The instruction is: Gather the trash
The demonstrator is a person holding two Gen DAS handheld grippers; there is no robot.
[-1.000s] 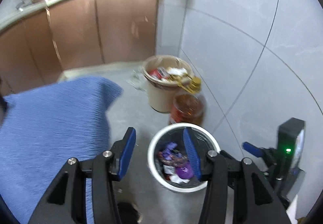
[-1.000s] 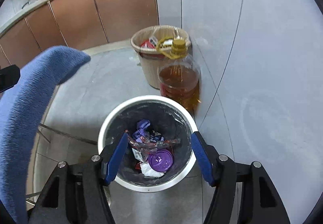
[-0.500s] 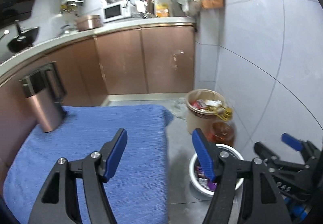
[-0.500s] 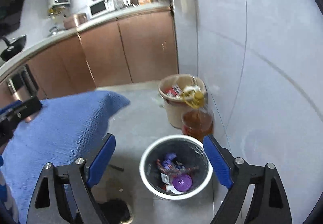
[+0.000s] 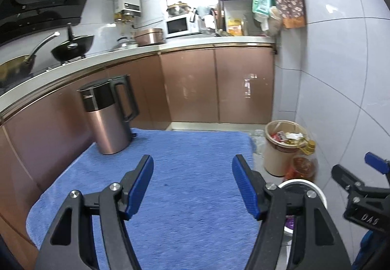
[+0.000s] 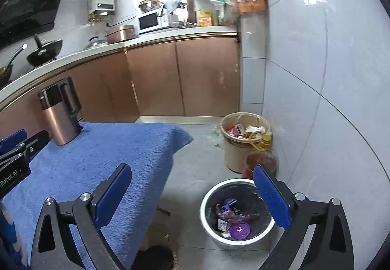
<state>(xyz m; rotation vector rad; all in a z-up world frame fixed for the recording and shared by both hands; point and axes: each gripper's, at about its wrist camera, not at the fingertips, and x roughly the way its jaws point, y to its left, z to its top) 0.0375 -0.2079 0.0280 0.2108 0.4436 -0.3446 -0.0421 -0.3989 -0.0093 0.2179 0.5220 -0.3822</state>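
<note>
Hanging over a table covered in a blue cloth (image 5: 190,209), the left gripper (image 5: 192,184) has its jaws parted with nothing between them. The right gripper (image 6: 192,192) sits off the cloth's right edge, above the floor; its jaws are opening, and they too are empty. Each gripper shows in the other's view: the left one at the left rim, with white lettering ending in "Robot.AI", and the right one at the right rim, marked "DAS".

The cloth lies bare under the left gripper. A copper-coloured kettle (image 5: 109,114) with a black handle stands upright near its far left corner.

The trash lies in a white bin (image 6: 237,212) with a dark liner, on the floor just beside the table's right edge. Purple wrappers (image 6: 228,206) and a purple lid (image 6: 240,229) rest inside. In the right wrist view the bin is low and right, partly behind the right finger; in the left wrist view only its rim shows behind the right finger.

Beyond it, an oil bottle (image 6: 262,160) with a yellow cap stands against a full beige bin (image 6: 245,140) by the tiled wall. Copper cabinets and a worktop with a microwave (image 5: 179,25) run behind.
</note>
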